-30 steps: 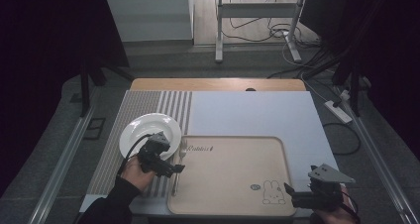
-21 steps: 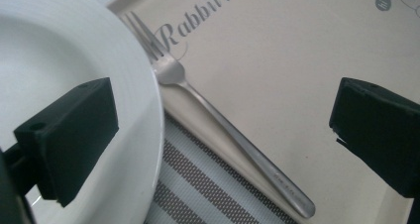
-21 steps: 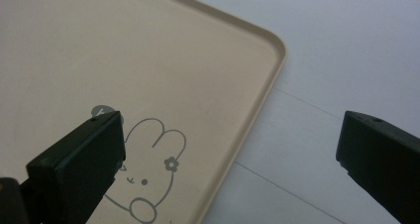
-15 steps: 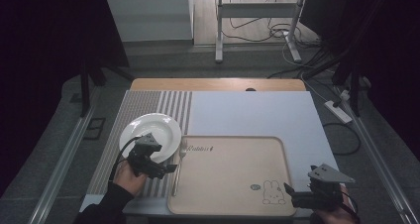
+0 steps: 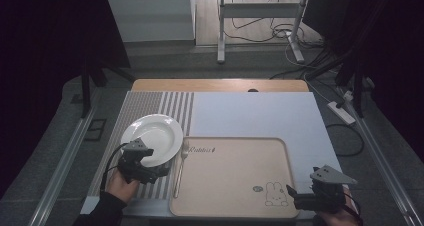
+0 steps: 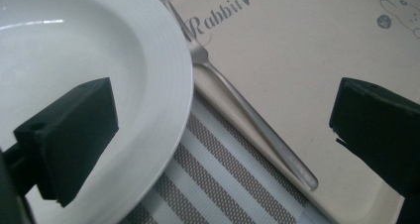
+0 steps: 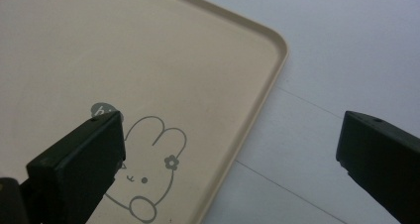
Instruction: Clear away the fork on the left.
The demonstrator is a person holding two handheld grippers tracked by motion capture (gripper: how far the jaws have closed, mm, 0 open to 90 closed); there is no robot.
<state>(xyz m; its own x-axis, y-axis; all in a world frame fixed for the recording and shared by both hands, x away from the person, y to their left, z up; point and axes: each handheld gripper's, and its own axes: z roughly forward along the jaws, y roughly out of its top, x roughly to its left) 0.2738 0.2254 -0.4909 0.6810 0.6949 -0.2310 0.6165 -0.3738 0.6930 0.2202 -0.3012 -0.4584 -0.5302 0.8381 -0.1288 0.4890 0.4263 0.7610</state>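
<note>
As seen from the high view, a person's two hands work at a surface (image 5: 250,111) covered by a pale blue-grey mat, with a grey-and-white striped placemat (image 5: 150,111) at its left. A round, glossy white plate (image 5: 152,132) sits on the striped placemat, and a shallow beige tray (image 5: 235,171) with rounded corners lies just beside it, printed with the word "Rabbit" and a line-drawn rabbit. A slim metal fork (image 5: 180,168) lies along the tray's left edge. The left gripper (image 5: 160,170), black and capped by a grey three-cornered plate, sits at the plate's near rim; the right gripper (image 5: 292,192) rests at the tray's near right corner.

In the left gripper view, the jaws stand wide apart and hold nothing. The left jaw overlaps the plate (image 6: 99,60), whose smooth rim carries fine concentric ridges, while the right jaw hangs over the tray (image 6: 307,50). Between them lie the fork (image 6: 247,110), matte steel with tines pointing toward the script lettering, and the woven stripes of the placemat (image 6: 213,184).

In the right gripper view, the jaws are likewise spread wide and empty. The left jaw hovers over the rabbit drawing on the tray (image 7: 163,60), the right over the pale mat (image 7: 346,50); the tray's raised, rounded lip runs between them.
</note>
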